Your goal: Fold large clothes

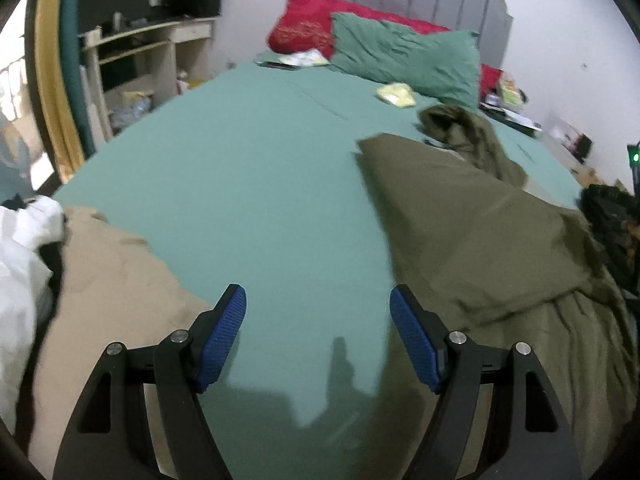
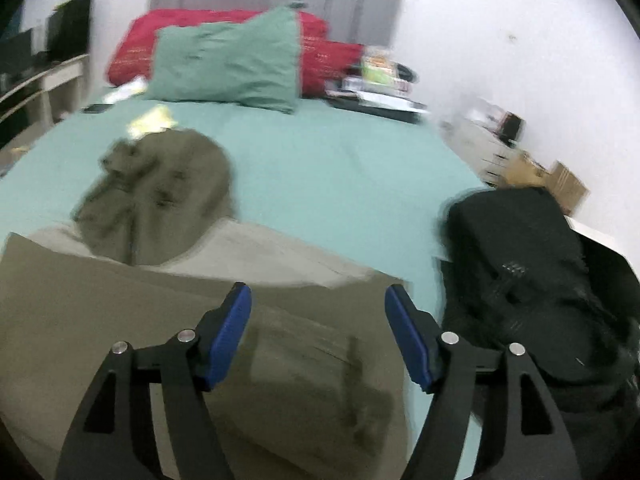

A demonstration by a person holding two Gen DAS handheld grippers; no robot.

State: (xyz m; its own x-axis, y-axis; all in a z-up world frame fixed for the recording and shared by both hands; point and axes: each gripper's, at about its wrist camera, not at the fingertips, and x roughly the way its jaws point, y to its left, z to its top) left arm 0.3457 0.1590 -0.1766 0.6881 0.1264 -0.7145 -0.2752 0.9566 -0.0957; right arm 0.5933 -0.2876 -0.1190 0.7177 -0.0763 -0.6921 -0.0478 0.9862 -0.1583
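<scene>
A large olive garment (image 1: pixel 480 232) lies on the green bed sheet (image 1: pixel 260 160), with a flat folded panel in front and a crumpled end (image 1: pixel 468 132) farther back. My left gripper (image 1: pixel 318 296) is open over bare sheet just left of that panel, with nothing between its blue pads. In the right wrist view my right gripper (image 2: pixel 318 294) is open above the olive garment (image 2: pixel 120 312), near its right edge. Its pads hold nothing. The crumpled end (image 2: pixel 160 192) lies beyond, on the sheet (image 2: pixel 340 168).
A tan garment (image 1: pixel 112 280) and white cloth (image 1: pixel 20 260) lie at the bed's near left. A black garment (image 2: pixel 520 280) sits at the right edge. Green pillow (image 1: pixel 408 56), red pillow (image 1: pixel 308 24) and a yellow item (image 1: pixel 396 94) are at the head. A desk (image 1: pixel 140 48) stands left, boxes (image 2: pixel 552 180) right.
</scene>
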